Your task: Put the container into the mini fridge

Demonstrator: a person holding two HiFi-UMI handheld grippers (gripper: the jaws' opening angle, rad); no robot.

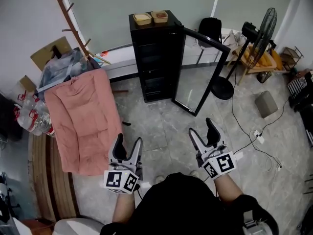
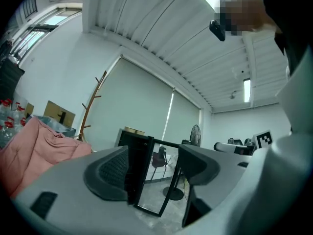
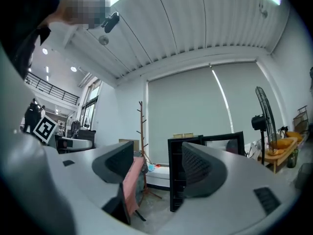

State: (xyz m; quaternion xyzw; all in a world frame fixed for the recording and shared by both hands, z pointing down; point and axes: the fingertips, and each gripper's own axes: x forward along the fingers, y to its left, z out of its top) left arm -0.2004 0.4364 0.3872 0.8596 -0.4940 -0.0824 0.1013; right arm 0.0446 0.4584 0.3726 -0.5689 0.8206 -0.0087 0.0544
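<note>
The black mini fridge (image 1: 155, 58) stands at the far wall with its glass door (image 1: 201, 75) swung open to the right. Two shallow containers, one pale (image 1: 142, 19) and one brownish (image 1: 160, 16), sit on its top. My left gripper (image 1: 128, 147) and right gripper (image 1: 203, 131) are held low over the floor, well short of the fridge, both open and empty. In the left gripper view the fridge (image 2: 138, 168) shows between the spread jaws of that gripper (image 2: 151, 169). The right gripper view has the fridge (image 3: 175, 180) and the containers (image 3: 184, 136) between the jaws of the right gripper (image 3: 156, 169).
A pink blanket (image 1: 85, 116) is draped over a rack at the left, beside a wooden coat stand (image 1: 73, 18), a cardboard box (image 1: 48, 53) and water bottles (image 1: 34, 116). A standing fan (image 1: 261, 38), floor cables (image 1: 252, 131) and a grey block (image 1: 266, 104) are at the right.
</note>
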